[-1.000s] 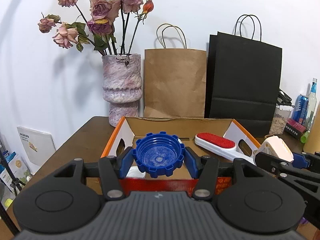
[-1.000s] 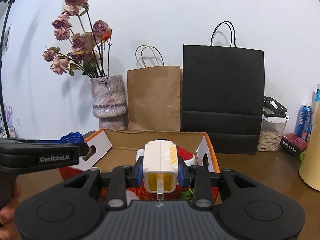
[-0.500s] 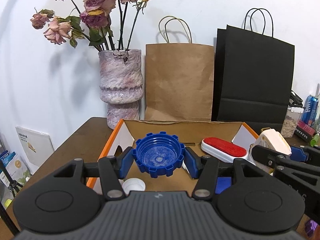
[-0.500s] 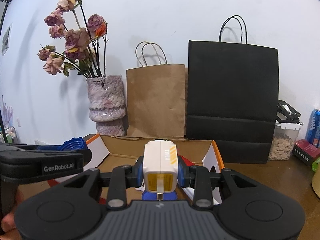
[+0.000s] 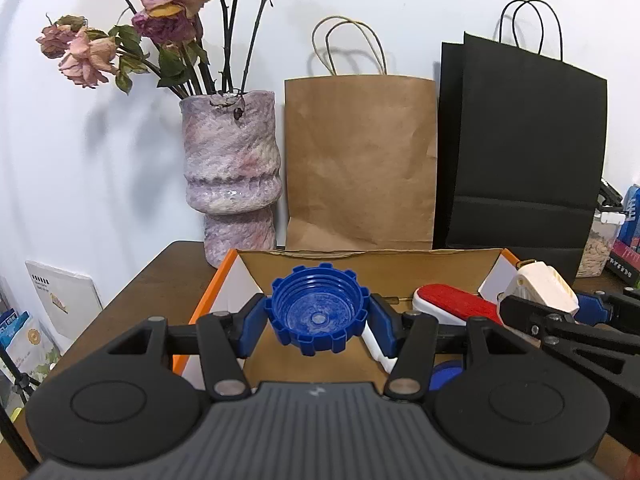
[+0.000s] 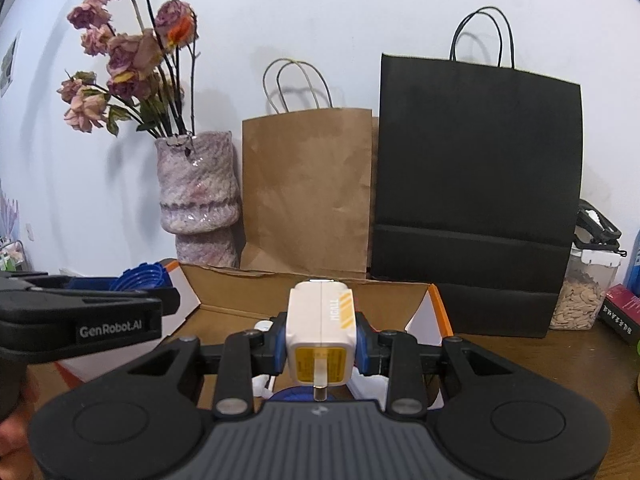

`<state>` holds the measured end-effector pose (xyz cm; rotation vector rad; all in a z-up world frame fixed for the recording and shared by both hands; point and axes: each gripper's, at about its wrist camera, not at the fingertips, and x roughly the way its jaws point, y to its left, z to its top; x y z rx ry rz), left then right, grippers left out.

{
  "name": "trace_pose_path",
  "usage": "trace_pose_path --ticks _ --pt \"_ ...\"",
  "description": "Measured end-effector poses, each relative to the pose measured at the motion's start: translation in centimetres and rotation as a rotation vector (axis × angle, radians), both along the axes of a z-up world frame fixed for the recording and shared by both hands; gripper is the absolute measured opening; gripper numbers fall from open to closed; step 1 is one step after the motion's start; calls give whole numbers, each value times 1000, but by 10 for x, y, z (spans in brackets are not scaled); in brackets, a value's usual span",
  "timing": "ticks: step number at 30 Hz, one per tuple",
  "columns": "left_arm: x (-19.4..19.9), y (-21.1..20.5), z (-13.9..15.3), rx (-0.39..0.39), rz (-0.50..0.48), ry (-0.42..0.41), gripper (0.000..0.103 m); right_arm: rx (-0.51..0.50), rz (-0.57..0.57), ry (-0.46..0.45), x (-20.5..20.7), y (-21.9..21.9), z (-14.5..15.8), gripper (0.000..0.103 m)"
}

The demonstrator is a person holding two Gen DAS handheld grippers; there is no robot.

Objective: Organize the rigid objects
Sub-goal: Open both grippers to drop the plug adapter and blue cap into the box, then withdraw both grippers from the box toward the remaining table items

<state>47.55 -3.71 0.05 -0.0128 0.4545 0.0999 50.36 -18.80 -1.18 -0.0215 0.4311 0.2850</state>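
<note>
- My left hand-held gripper (image 5: 318,320) clamps a ridged, notched blue plastic cap (image 5: 318,314) above the cardboard box (image 5: 360,266).
- My right hand-held gripper (image 6: 320,346) pinches a boxy cream charger (image 6: 320,338); at 6 o'clock, the box now sits lower than before.

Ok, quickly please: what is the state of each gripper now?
Left gripper: closed on the blue screw cap.
Right gripper: closed on the white charger plug.

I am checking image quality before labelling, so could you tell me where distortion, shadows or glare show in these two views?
Left wrist view: fisheye bends the black paper bag edges; the brown paper bag handles cast soft wall shadows. Right wrist view: dark corner vignetting, a small highlight on the mottled pink ceramic vase; everything looks sharp.
</note>
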Motion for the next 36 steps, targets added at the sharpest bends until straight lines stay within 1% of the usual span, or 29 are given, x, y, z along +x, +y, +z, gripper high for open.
trace_pose_path --ticks 8,15,16,17,18,19,20,21,22,24,26,36 --pt "15 2 -7 13 -3 21 56 -18 -1 29 17 1 -10 31" --pt "18 2 -10 24 -13 38 57 -25 12 63 21 3 -17 31" --pt "18 1 -11 30 -10 40 61 -25 12 65 21 3 -17 31" --pt "19 1 -11 36 -4 43 77 -25 10 63 21 2 -17 31" --pt "19 1 -11 41 7 42 85 -26 4 57 20 1 -16 37" --pt "19 1 -11 49 20 35 96 -29 -2 53 19 0 -15 43" --pt "19 1 -11 56 28 27 99 -30 -8 50 19 -1 -13 59" --pt "18 2 -10 59 33 21 101 -29 -18 42 18 -3 -13 72" --pt "18 3 -9 54 36 20 103 -30 -29 34 17 -4 -12 77" --pt "18 5 -9 41 45 23 103 -28 -44 23 16 -7 -10 92" --pt "20 7 -9 35 51 32 103 -20 -56 15 16 -11 -8 103" --pt "20 9 -8 30 56 39 103 -22 -51 11 15 -11 -6 103"
